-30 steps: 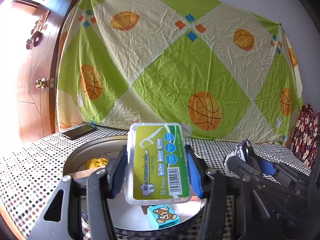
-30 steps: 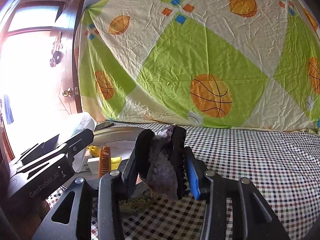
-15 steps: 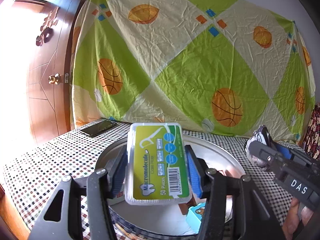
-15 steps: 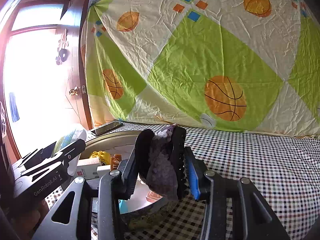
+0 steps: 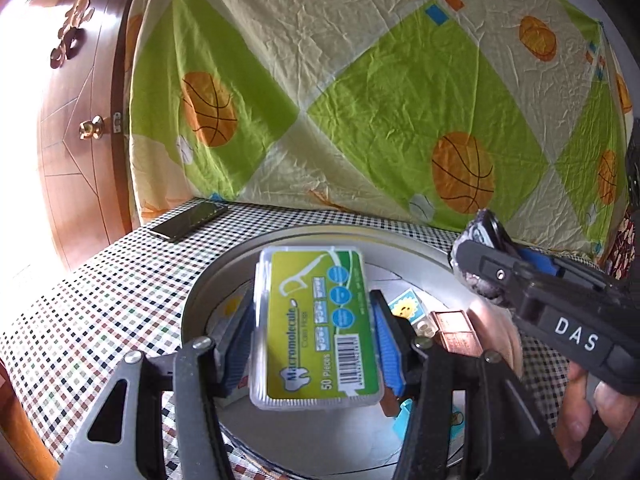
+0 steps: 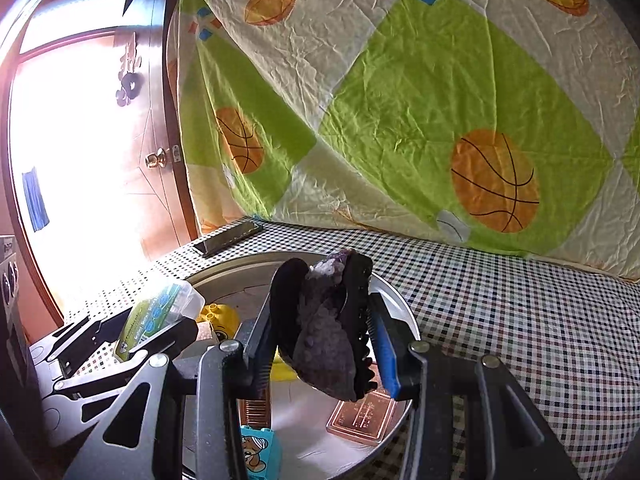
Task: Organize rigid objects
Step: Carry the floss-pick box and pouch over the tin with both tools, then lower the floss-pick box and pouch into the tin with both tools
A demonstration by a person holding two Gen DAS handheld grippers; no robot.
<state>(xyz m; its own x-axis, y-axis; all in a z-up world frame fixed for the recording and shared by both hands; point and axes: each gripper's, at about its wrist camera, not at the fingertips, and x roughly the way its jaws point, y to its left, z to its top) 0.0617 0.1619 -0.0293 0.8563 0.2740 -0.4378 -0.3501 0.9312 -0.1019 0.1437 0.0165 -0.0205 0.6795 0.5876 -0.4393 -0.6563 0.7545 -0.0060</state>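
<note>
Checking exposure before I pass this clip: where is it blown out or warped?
Right wrist view: the doorway is blown out to white, and glare spills onto the floss pick box. Left wrist view: only the left edge clips by the door; the box label reads sharply. Both views bend straight edges, fisheye.

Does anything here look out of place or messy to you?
Nothing looks spilled or broken. The oddest thing is a phone lying apart on the checked tablecloth, outside the metal tray where the blocks sit. Each gripper holds one item above the tray: the left gripper a floss pick box, the right gripper a dark hair clip.
</note>
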